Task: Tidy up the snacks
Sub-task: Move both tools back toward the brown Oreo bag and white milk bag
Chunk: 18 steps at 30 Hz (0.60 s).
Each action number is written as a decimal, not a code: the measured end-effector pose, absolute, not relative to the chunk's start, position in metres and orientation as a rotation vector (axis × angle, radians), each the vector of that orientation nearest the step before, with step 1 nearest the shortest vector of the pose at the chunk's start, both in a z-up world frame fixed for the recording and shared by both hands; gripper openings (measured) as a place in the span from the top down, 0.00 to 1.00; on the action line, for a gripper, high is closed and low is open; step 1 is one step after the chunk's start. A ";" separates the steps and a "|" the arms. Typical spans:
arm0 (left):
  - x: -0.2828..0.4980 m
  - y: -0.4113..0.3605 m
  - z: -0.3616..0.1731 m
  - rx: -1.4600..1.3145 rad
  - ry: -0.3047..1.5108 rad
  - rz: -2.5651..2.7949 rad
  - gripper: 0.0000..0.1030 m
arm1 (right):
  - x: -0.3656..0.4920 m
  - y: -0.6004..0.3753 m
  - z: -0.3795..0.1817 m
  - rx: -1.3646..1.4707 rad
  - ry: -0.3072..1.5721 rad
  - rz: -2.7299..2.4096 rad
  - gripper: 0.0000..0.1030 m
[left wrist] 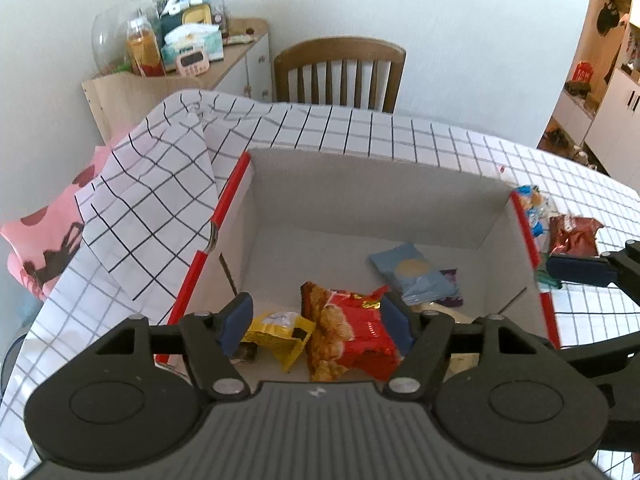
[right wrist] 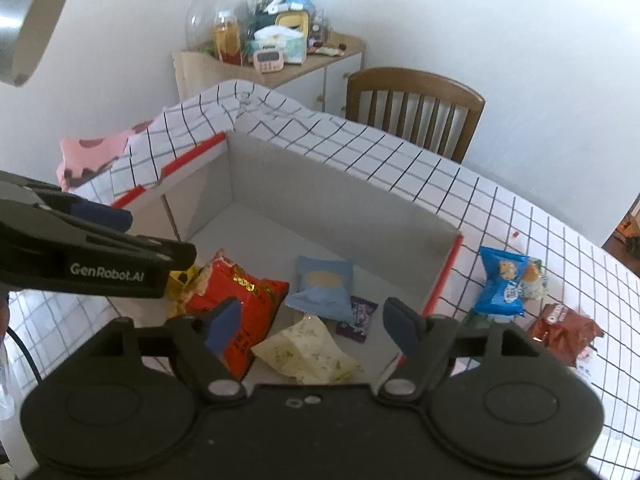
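Note:
An open cardboard box (left wrist: 372, 192) (right wrist: 320, 188) with red edges sits on the checked tablecloth. Inside lie a red snack bag (left wrist: 352, 332) (right wrist: 244, 300), a yellow packet (left wrist: 280, 332), a light blue packet (left wrist: 416, 276) (right wrist: 324, 286), a small purple candy (right wrist: 358, 314) and a cream packet (right wrist: 312, 354). My left gripper (left wrist: 316, 320) is open and empty above the box's near left side. My right gripper (right wrist: 312, 324) is open and empty above the box's near right side. Outside, right of the box, lie a blue cookie packet (right wrist: 502, 286) and a brown packet (right wrist: 560, 330) (left wrist: 572, 234).
A wooden chair (left wrist: 340, 72) stands behind the table. A sideboard (left wrist: 168, 84) with jars and boxes stands at the back left. A pink cloth (left wrist: 44, 240) hangs at the table's left end. The tablecloth is rumpled beside the box's left wall.

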<state>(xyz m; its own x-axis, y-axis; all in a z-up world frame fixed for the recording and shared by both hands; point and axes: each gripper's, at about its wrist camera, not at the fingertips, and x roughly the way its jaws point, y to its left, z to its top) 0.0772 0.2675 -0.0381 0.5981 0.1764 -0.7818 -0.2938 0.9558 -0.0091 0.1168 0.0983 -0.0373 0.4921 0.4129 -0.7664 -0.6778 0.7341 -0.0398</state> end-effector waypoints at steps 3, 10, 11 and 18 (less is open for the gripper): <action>0.072 0.261 -0.031 -0.148 0.868 0.268 0.32 | 0.112 0.090 -0.029 -0.343 0.792 0.670 0.16; 0.060 0.240 -0.014 -0.163 0.814 0.231 0.31 | 0.104 0.059 -0.014 -0.269 0.747 0.663 0.05; 0.059 0.236 -0.012 -0.165 0.805 0.220 0.29 | 0.103 0.054 -0.012 -0.255 0.743 0.661 0.03; 0.054 0.200 0.004 -0.176 0.751 0.165 0.24 | 0.098 0.013 -0.001 -0.168 0.720 0.641 0.01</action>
